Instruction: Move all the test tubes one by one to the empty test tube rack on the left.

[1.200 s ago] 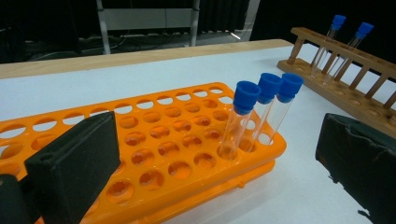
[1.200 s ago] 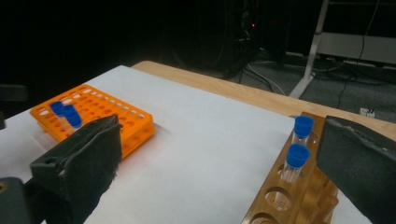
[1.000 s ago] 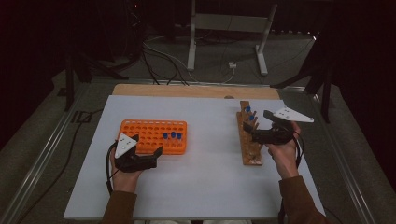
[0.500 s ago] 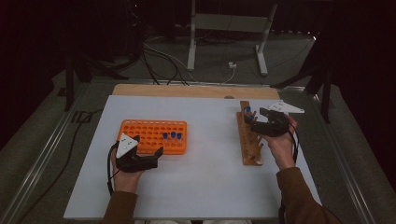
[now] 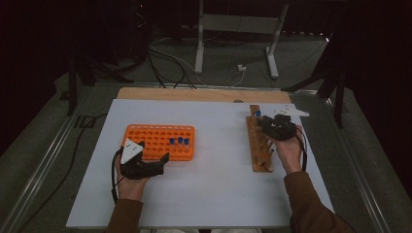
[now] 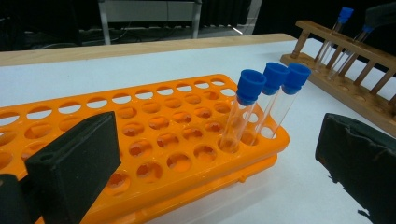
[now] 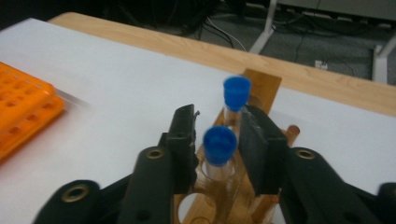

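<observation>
Right tongs closing around capped tube, white table, dark room

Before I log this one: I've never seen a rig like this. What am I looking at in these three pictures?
No robot here: a person holds a hand-held two-jaw gripper in each hand. The high view looks down on the table from above the person's side. The other two pictures come from a camera on each gripper, looking along its black jaws.

On the table lie an orange rack with three blue-capped tubes standing in it, and a wooden rack with two more.

The left gripper rests open beside the orange rack and holds nothing. The right gripper is at the wooden rack; its jaws have just been closing around the near tube, which stands in the rack between them. A slight gap shows, so the pads do not look to be pressing on it yet.
</observation>
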`<state>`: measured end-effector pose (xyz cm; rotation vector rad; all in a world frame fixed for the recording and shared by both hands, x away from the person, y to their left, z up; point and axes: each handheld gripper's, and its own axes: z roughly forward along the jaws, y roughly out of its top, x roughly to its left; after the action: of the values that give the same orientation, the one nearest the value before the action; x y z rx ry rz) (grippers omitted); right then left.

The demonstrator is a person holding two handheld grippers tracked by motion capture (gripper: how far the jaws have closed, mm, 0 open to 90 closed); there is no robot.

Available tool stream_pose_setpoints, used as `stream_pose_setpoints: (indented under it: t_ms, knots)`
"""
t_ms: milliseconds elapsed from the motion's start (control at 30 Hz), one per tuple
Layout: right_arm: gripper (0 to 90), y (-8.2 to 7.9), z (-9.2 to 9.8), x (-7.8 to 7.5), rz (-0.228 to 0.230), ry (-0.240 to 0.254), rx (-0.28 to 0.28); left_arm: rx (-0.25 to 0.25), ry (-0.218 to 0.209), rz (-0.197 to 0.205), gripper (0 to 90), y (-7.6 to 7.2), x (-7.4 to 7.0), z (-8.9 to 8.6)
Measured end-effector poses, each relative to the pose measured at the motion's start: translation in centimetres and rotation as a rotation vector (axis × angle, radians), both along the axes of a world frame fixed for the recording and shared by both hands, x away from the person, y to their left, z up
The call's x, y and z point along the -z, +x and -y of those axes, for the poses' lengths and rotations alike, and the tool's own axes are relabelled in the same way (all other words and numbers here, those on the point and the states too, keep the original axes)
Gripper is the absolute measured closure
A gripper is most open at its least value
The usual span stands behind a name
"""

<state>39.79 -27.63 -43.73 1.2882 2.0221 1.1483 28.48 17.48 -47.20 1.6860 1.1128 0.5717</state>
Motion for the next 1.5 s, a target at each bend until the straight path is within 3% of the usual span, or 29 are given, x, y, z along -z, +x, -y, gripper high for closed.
stream_pose_setpoints:
  t_ms: [67,367,500,667,1033,1500]
  knots:
    - [75.0,0.2,0.0,0.4,-0.012,-0.011,0.003,0.0,0.001,-0.004,0.9,0.0,0.0,0.0]
    - [74.7,0.4,-0.4,0.7,-0.005,-0.026,0.018,-0.001,0.0,-0.008,0.9,0.0,0.1,0.1]
    - [75.0,0.7,-0.5,1.4,-0.04,-0.039,0.022,-0.001,-0.001,-0.009,0.9,0.0,0.1,0.0]
    - [76.8,0.6,-0.4,1.7,-0.052,-0.013,0.036,-0.003,-0.005,-0.01,0.9,0.1,0.1,-0.1]
    - [77.1,0.1,-0.2,0.4,-0.01,-0.019,0.036,0.003,-0.001,-0.012,0.9,0.1,0.1,0.0]
    - [77.1,-0.5,0.0,-2.3,0.034,-0.018,0.025,0.005,0.004,-0.017,0.9,0.1,0.2,0.1]
